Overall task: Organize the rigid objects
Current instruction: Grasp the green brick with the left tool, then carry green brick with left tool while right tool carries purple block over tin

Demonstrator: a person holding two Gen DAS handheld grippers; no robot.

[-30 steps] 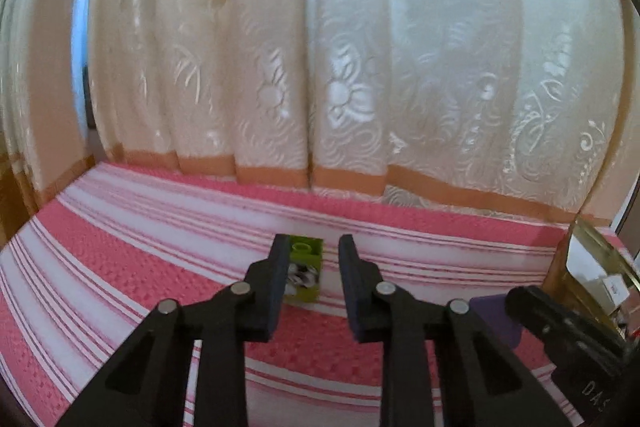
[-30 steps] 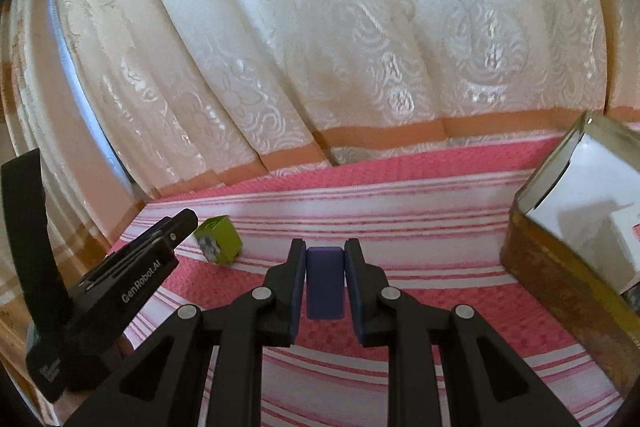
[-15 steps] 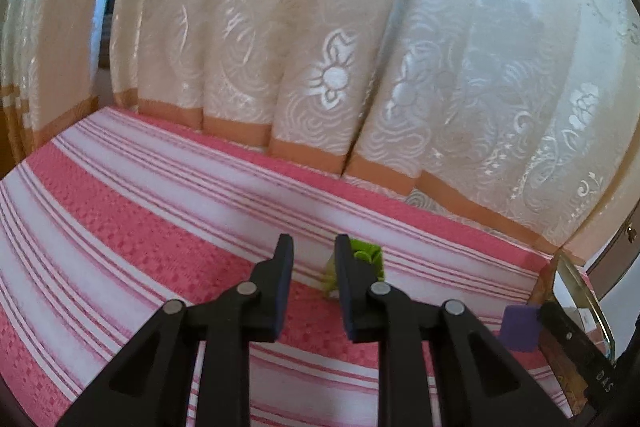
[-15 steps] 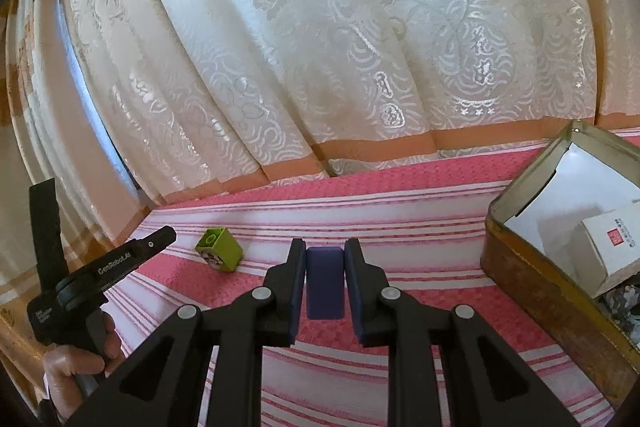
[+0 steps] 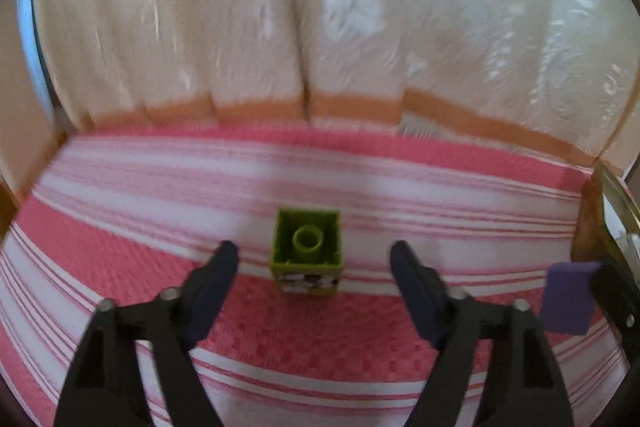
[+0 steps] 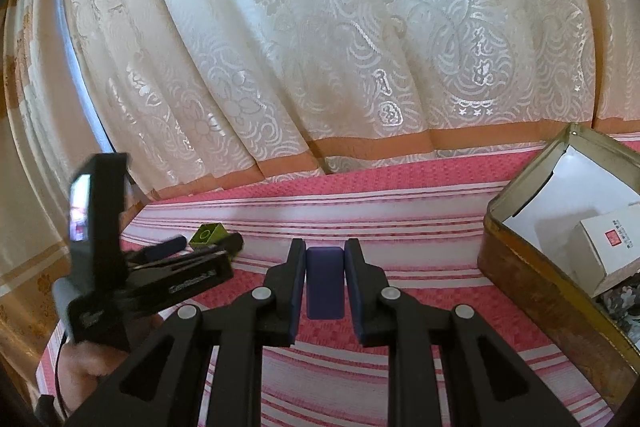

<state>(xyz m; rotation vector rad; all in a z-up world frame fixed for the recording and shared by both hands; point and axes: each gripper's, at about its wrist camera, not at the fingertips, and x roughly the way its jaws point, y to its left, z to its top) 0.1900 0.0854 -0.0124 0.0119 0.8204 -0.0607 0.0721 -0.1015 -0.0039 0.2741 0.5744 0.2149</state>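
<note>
- Green block (image 5: 307, 251) sits on the striped cloth (image 5: 160, 259), hollow side up with one round stud inside, printed sticker on its near face. It lies just past the left gripper (image 5: 314, 255), in line with the gap between the fingertips, touching neither.
- Left gripper jaws are opening, spread wide; nothing gripped, pads clear of the block on both sides. View is motion-blurred.
- Right gripper (image 6: 325, 250) is clamped on a purple block (image 6: 325, 281), both pads pressed flat against its sides, block upright between them and raised off the cloth.
- From the left wrist view the purple block shows at far right, near the tin's corner.
- Open tin box (image 6: 520, 267) stands to the right on the cloth, white paper lining, a white carton (image 6: 608, 247) inside.
- A person's hand (image 6: 86, 363) grips the left tool's handle at lower left.
- Patterned cream curtain (image 6: 320, 47) with an orange hem hangs along the far edge.
</note>
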